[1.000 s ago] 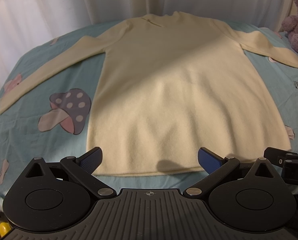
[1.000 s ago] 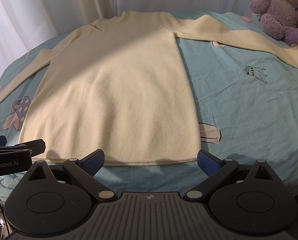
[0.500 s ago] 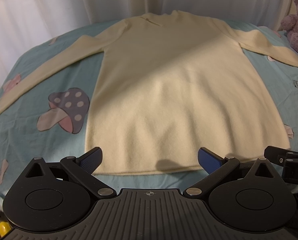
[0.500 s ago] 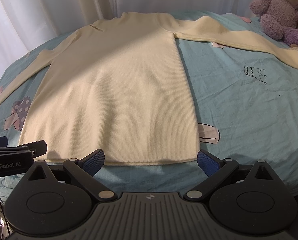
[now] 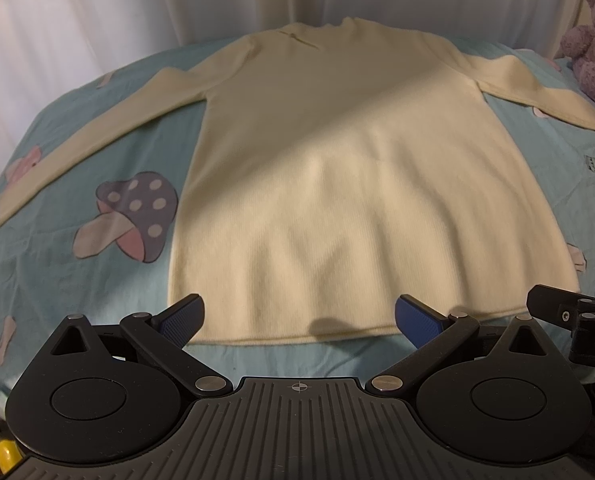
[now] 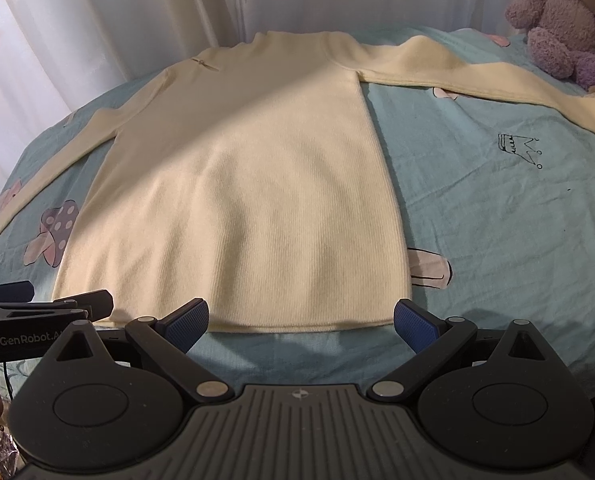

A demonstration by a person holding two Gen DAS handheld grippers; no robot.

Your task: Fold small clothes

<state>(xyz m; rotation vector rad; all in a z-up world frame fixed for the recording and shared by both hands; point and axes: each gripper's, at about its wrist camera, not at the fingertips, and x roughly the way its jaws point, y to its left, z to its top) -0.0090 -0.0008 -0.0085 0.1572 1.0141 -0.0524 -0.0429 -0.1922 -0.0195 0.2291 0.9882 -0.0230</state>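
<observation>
A cream long-sleeved knit sweater (image 5: 337,168) lies flat on the bed, neck at the far side, hem nearest me, both sleeves spread outward. It also shows in the right wrist view (image 6: 249,184). My left gripper (image 5: 297,318) is open and empty, just in front of the hem near its left part. My right gripper (image 6: 301,320) is open and empty, in front of the hem's right part. The right gripper's side shows at the edge of the left wrist view (image 5: 569,312), and the left gripper's side in the right wrist view (image 6: 37,312).
The bed has a teal sheet (image 6: 497,216) printed with mushrooms (image 5: 133,216) and a crown (image 6: 517,148). A purple teddy bear (image 6: 569,16) sits at the far right beside the right sleeve's end. White curtains (image 5: 97,12) hang behind the bed.
Both grippers have barely moved; the views shift very slightly. The sweater lies as before.
</observation>
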